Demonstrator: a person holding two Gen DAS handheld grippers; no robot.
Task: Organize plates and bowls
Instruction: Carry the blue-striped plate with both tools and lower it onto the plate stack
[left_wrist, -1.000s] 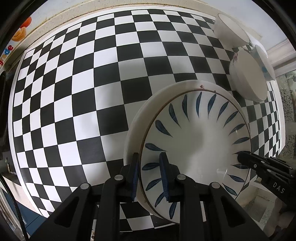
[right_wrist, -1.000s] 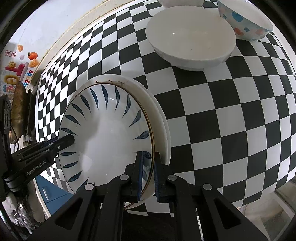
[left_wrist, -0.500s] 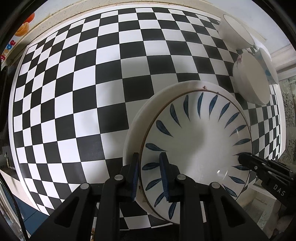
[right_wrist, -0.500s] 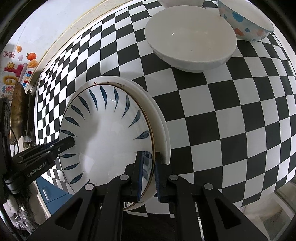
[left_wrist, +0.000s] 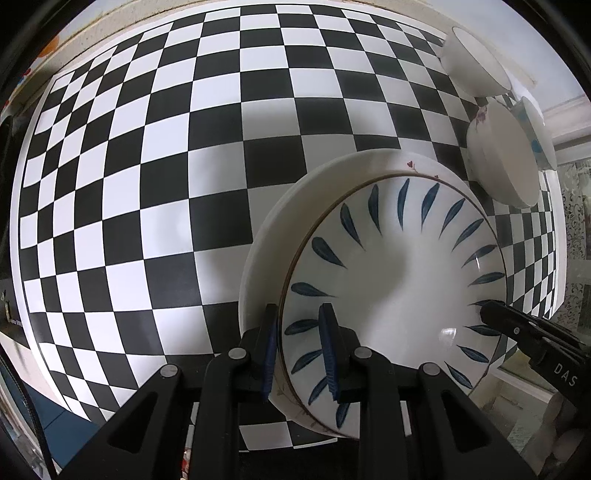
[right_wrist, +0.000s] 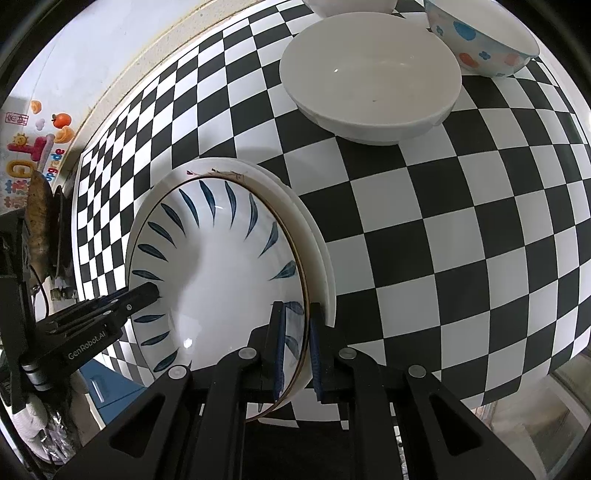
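Note:
A blue-leaf plate (left_wrist: 399, 288) lies stacked on a larger white plate (left_wrist: 295, 221) with a small red-brown mark on its rim. The stack hangs a little above the checkered table (left_wrist: 147, 184) and casts a shadow on it. My left gripper (left_wrist: 300, 350) is shut on the stack's near rim, one finger outside the white plate and one on the leaf pattern. On the opposite rim my right gripper (right_wrist: 297, 350) is also shut, with the blue-leaf plate (right_wrist: 221, 277) edge between its pads. Each view shows the other gripper's tip on the far rim.
A wide white bowl (right_wrist: 369, 74) stands beyond the stack, with a spotted bowl (right_wrist: 480, 37) beside it and another white bowl (left_wrist: 472, 62) behind. A wall with colourful stickers (right_wrist: 37, 147) borders the table's far left. The table's near edge runs just under the plates.
The left wrist view has drifted slightly over the table. Both grippers hold the same spots on the plate stack, and the bowls have not moved.

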